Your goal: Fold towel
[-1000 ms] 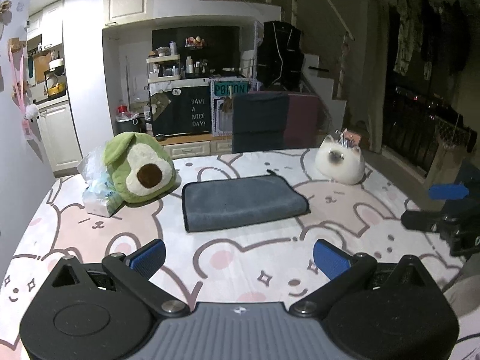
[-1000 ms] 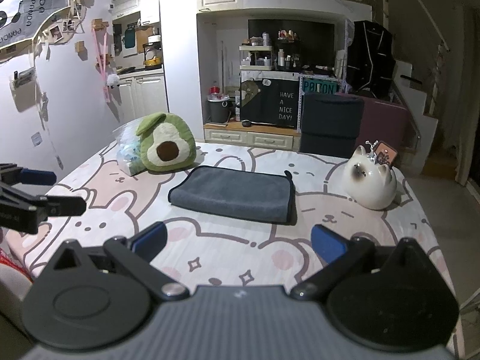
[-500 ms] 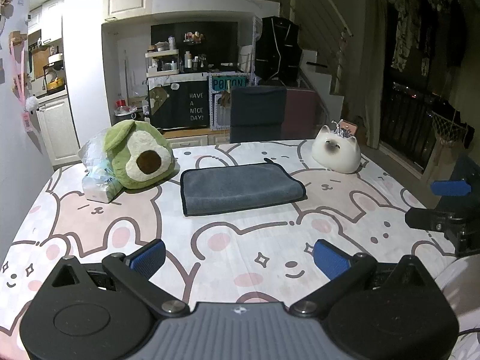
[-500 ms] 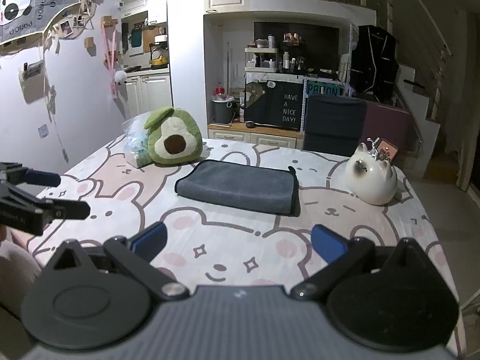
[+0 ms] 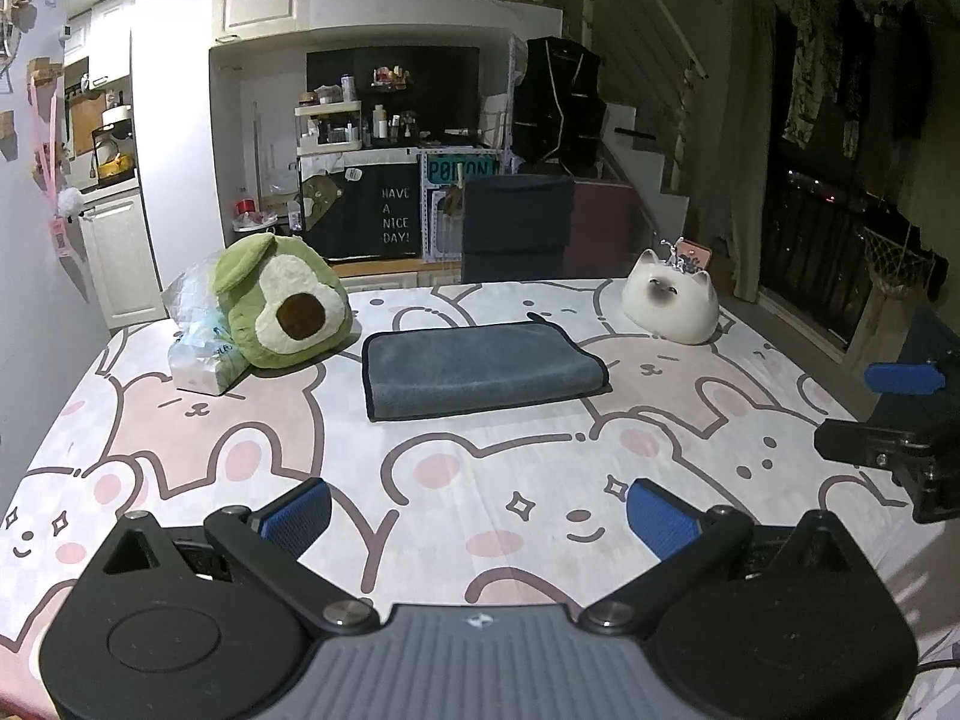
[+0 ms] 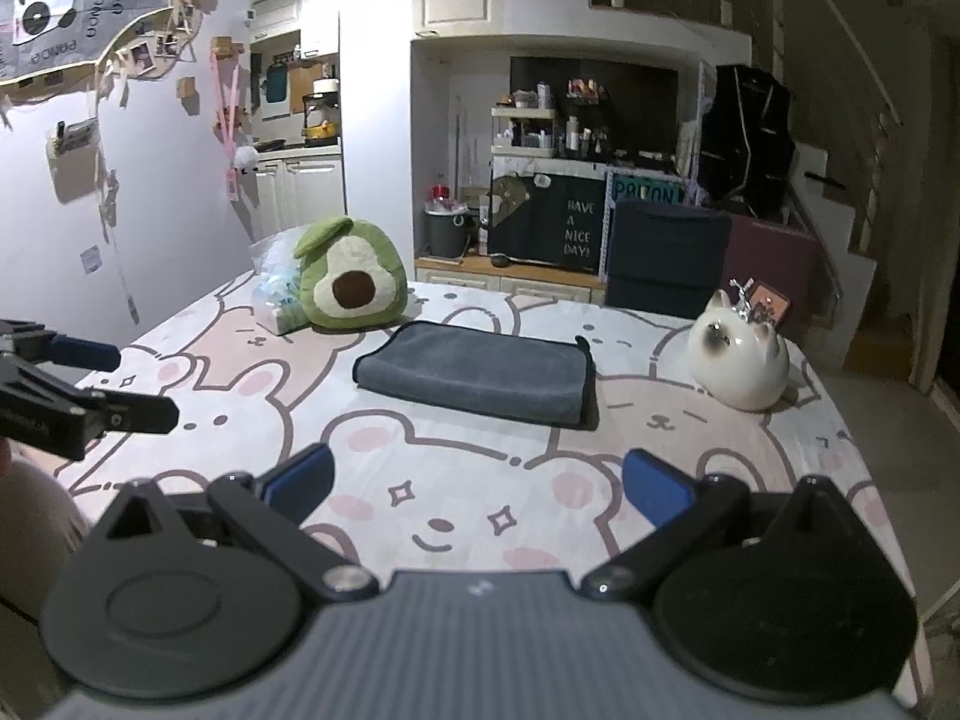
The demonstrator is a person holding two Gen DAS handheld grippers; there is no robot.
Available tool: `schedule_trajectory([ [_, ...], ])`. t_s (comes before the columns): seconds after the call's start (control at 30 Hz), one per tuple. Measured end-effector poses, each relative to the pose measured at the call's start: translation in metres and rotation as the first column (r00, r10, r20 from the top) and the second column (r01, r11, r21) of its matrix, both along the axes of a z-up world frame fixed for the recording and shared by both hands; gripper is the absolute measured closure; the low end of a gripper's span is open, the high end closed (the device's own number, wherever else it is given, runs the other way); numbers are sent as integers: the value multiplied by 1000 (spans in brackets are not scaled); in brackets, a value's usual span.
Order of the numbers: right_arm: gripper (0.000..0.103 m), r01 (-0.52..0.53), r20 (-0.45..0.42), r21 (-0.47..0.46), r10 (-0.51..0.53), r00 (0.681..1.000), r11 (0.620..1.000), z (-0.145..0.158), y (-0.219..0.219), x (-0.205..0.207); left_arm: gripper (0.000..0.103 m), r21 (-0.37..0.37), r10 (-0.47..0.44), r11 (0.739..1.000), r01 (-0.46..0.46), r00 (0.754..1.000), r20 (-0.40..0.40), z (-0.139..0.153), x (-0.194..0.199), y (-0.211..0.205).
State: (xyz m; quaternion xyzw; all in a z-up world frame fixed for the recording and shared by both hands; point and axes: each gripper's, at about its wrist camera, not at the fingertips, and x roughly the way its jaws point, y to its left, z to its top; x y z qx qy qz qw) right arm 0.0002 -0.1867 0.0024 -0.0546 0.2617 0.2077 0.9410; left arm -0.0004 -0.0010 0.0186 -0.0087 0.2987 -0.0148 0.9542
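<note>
A grey towel (image 5: 477, 369) lies folded flat in a neat rectangle on the bunny-print tablecloth (image 5: 480, 468), mid-table; it also shows in the right wrist view (image 6: 477, 375). My left gripper (image 5: 477, 516) is open and empty, held well back from the towel near the table's front edge. My right gripper (image 6: 477, 489) is open and empty too, also far short of the towel. Each gripper shows at the edge of the other's view: the right one (image 5: 888, 414) and the left one (image 6: 90, 381).
A green avocado plush (image 5: 279, 312) and a plastic tissue pack (image 5: 201, 342) sit left of the towel. A white cat-shaped ceramic (image 5: 669, 303) sits at its right. A dark chair (image 5: 516, 228) stands behind the table's far edge.
Both grippers have pulled back and risen away from the towel, so it looks smaller and farther. The towel has not moved. Both stay open.
</note>
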Motion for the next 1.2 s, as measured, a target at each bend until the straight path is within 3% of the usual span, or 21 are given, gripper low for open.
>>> schedule_trajectory([
  [1.2,0,11,13,1,-11,1000,1000,-4,-2,-2,0,10,7,1000,-7,1000,9,-2,-2,1],
])
